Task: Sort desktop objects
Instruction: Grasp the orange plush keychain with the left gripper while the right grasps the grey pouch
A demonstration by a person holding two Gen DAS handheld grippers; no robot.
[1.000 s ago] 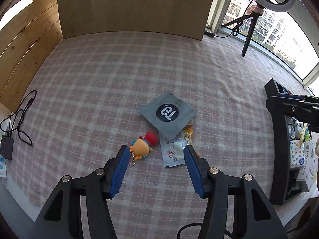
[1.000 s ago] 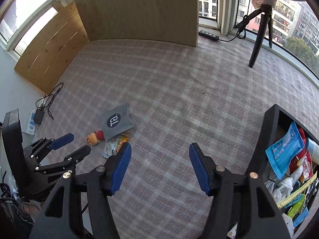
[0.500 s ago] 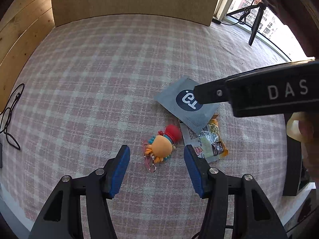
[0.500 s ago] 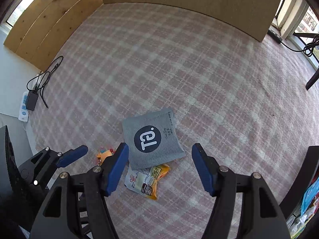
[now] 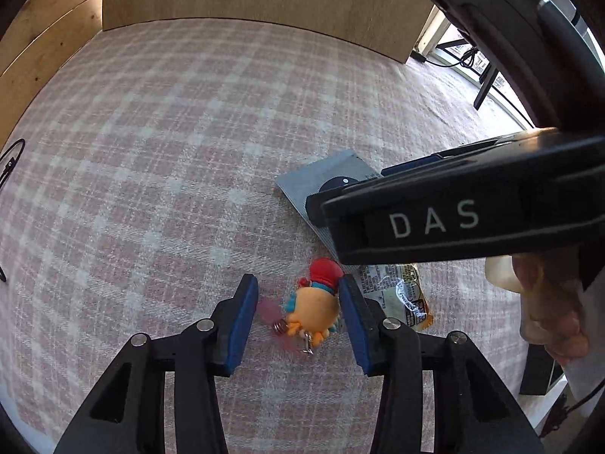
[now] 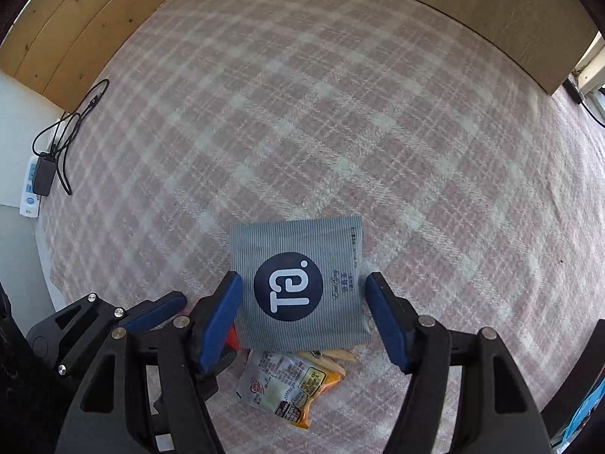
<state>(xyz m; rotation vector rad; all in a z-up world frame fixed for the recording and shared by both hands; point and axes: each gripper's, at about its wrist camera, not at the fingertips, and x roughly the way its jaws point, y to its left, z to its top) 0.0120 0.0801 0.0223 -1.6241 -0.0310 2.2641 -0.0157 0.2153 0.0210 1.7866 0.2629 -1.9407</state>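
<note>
pick step: left gripper (image 5: 298, 316) fingers open astride toy keychain (image 5: 315, 304); right gripper (image 6: 304, 312) open astride grey pouch (image 6: 298, 283); next, close both.

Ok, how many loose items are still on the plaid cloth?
3: an orange keychain toy between the left gripper fingers, a grey sachet between the right gripper fingers, and a snack packet partly under it. More could be hidden.

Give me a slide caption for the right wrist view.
Open right claw straddles the grey pouch, which overlaps a snack packet on the plaid cloth.
</note>
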